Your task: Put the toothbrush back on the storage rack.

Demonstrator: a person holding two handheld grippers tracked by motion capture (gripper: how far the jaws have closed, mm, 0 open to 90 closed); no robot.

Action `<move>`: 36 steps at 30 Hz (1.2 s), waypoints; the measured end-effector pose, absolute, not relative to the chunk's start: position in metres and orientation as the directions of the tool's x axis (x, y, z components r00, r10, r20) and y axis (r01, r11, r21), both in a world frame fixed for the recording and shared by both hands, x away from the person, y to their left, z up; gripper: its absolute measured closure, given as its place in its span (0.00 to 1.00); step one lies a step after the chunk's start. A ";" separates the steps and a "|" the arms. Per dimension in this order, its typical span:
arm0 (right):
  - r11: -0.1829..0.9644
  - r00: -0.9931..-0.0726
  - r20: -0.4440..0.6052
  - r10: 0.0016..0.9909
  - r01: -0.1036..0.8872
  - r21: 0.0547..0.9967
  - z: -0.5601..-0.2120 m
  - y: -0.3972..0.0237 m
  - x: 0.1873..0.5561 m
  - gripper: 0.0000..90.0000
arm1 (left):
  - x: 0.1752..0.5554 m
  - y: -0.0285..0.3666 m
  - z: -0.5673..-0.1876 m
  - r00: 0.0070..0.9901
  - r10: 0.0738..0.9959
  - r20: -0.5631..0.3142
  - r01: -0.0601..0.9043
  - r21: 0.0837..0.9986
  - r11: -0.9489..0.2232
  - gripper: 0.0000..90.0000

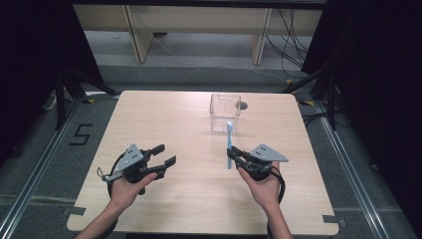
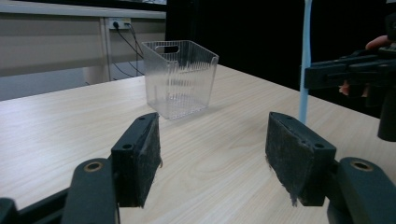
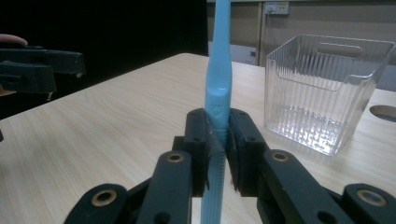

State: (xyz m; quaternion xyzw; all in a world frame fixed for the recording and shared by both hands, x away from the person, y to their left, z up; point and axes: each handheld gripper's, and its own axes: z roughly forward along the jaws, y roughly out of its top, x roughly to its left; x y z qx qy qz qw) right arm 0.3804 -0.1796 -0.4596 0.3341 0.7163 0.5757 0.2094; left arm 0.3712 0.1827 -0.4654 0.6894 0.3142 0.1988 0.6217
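The right gripper (image 1: pixel 233 155) clamps its jaws on a blue toothbrush (image 1: pixel 229 144), held upright above the tabletop (image 1: pixel 199 199). A clear plastic basket (image 1: pixel 225 112) stands just beyond, nothing between them. The left gripper (image 1: pixel 166 155) hovers well apart, jaws open and empty.

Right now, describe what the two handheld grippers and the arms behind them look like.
Both the left gripper and right gripper are black, each with two jointed jaws faced with dark worn pads, brass-coloured pivot pins and a grey three-cornered plate on top. A black cable loops behind each. The forearms are bare, without sleeves.
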 end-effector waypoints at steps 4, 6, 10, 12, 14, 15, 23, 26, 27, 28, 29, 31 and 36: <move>0.105 -0.695 0.091 0.713 0.234 0.966 -0.458 -0.175 0.381 0.88 | 0.376 0.176 -0.457 0.741 0.661 -0.121 0.190 0.981 -0.033 0.41; 0.118 -0.698 0.075 0.712 0.224 0.967 -0.459 -0.173 0.382 0.88 | 0.379 0.172 -0.452 0.751 0.649 -0.122 0.188 0.982 -0.033 0.42; 0.111 -0.684 0.086 0.724 0.238 0.965 -0.459 -0.168 0.381 0.88 | 0.385 0.166 -0.445 0.764 0.633 -0.126 0.190 0.981 -0.033 0.43; 0.122 -0.691 0.064 0.720 0.217 0.968 -0.459 -0.167 0.382 0.88 | 0.387 0.164 -0.442 0.762 0.635 -0.126 0.189 0.981 -0.033 0.44; 0.125 -0.683 0.061 0.728 0.220 0.967 -0.458 -0.166 0.382 0.88 | 0.392 0.164 -0.438 0.763 0.643 -0.068 0.137 0.989 -0.058 0.44; 0.096 -0.681 0.096 0.726 0.238 0.966 -0.459 -0.163 0.381 0.88 | 0.391 0.160 -0.438 0.775 0.621 -0.117 0.172 0.985 -0.029 0.44; 0.092 -0.673 0.074 0.736 0.208 0.974 -0.453 -0.159 0.390 0.88 | 0.406 0.175 -0.430 0.696 0.686 0.211 -0.058 0.969 -0.239 0.44; 0.076 -0.670 0.080 0.738 0.200 0.977 -0.449 -0.158 0.394 0.88 | 0.405 0.178 -0.432 0.694 0.692 0.199 -0.042 0.971 -0.237 0.44; 0.066 -0.666 0.082 0.742 0.194 0.979 -0.448 -0.158 0.395 0.88 | 0.405 0.180 -0.432 0.679 0.703 0.211 -0.043 0.968 -0.249 0.44; 0.062 -0.656 0.088 0.749 0.202 0.977 -0.446 -0.158 0.396 0.88 | 0.405 0.181 -0.432 0.678 0.703 0.214 -0.042 0.967 -0.253 0.44; 0.056 -0.650 0.089 0.754 0.198 0.979 -0.445 -0.158 0.397 0.88 | 0.405 0.180 -0.433 0.696 0.689 0.200 -0.050 0.971 -0.232 0.44; 0.052 -0.652 0.098 0.752 0.206 0.977 -0.443 -0.159 0.400 0.88 | 0.404 0.184 -0.433 0.664 0.714 0.221 -0.043 0.965 -0.259 0.44; 0.032 -0.625 0.098 0.774 0.194 0.981 -0.434 -0.160 0.409 0.88 | 0.402 0.189 -0.437 0.666 0.711 0.224 -0.038 0.963 -0.268 0.44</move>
